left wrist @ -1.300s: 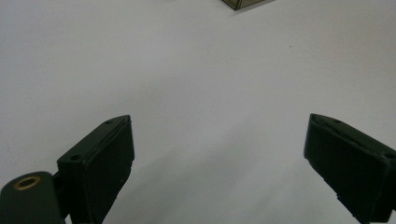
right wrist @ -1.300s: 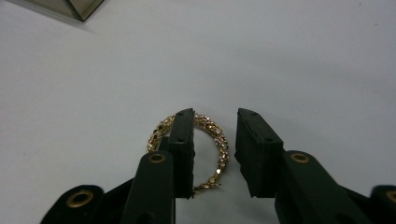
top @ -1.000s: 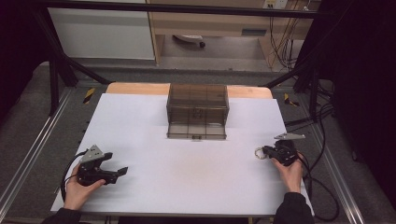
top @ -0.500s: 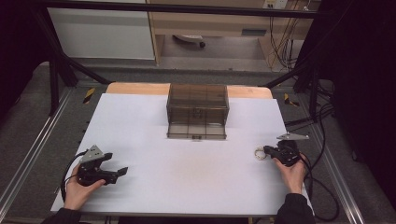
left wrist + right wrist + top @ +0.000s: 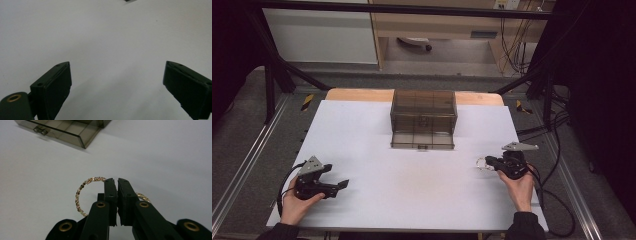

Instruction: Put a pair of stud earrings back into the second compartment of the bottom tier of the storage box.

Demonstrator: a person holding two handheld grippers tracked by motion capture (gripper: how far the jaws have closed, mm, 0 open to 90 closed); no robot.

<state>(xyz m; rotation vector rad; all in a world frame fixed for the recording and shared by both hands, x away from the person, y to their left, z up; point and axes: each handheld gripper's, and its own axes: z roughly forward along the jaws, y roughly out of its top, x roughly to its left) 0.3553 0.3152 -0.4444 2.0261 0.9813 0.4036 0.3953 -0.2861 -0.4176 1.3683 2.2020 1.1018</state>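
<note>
Moved: right gripper point(image 5: 488, 162) has lifted slightly and shifted toward the table's middle with the bracelet point(image 5: 82, 192); left gripper point(image 5: 343, 184) has kept its place.
Right gripper: jaws pressed together on the sparkly gold bracelet, just above the white table point(image 5: 412, 190).
Left gripper: jaws wide apart, nothing between.
Nearby: smoky clear drawer box point(image 5: 424, 119), well apart at the far edge, with bare table between it and the bracelet.

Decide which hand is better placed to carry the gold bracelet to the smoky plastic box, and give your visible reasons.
Right. The right tongs are already shut on the gold bracelet, and the box lies ahead of them. The left tongs are open with nothing between them, over bare table at the near left.
</note>
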